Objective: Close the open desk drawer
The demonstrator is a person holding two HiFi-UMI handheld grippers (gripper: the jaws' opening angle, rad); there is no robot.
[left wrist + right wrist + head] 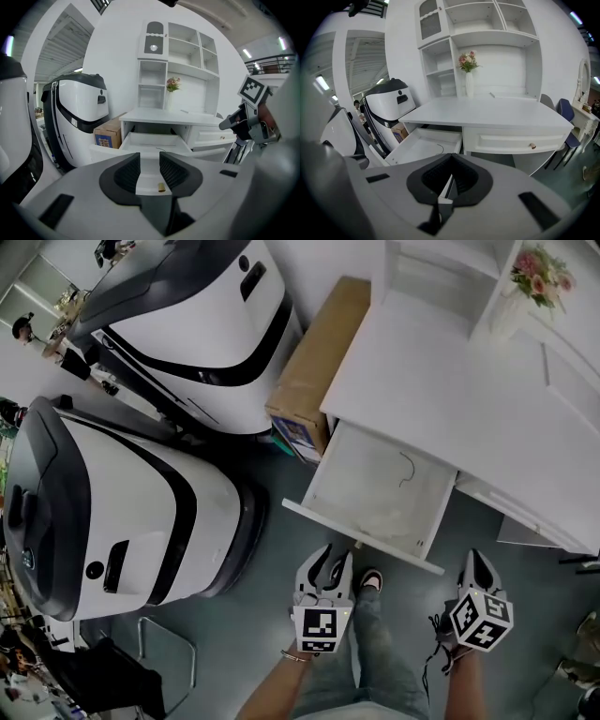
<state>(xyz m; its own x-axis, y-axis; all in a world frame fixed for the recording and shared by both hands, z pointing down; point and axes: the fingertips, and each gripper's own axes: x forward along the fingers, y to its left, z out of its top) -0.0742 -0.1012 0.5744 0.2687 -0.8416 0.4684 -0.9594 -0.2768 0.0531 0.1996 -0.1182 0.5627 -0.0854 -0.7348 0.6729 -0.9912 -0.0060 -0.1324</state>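
Observation:
The white desk [441, 381] has its left drawer [375, 488] pulled out; only a thin wire lies inside. In the left gripper view, the drawer's front panel [150, 166] and its small brass knob [161, 187] show between the jaws. My left gripper [330, 566] is open and empty, just short of the front panel and not touching it. My right gripper [479, 563] is shut with nothing in it, hanging in front of the desk to the right of the drawer. In the right gripper view, the open drawer [424, 145] lies at the left, beside a closed drawer [515, 138].
Two large white-and-black machines [187, 315] [103, 512] stand left of the desk, with a cardboard box [314, 362] against the desk's side. A vase of flowers [525, 287] stands on the desk. The person's leg and shoe [370, 579] are below the drawer.

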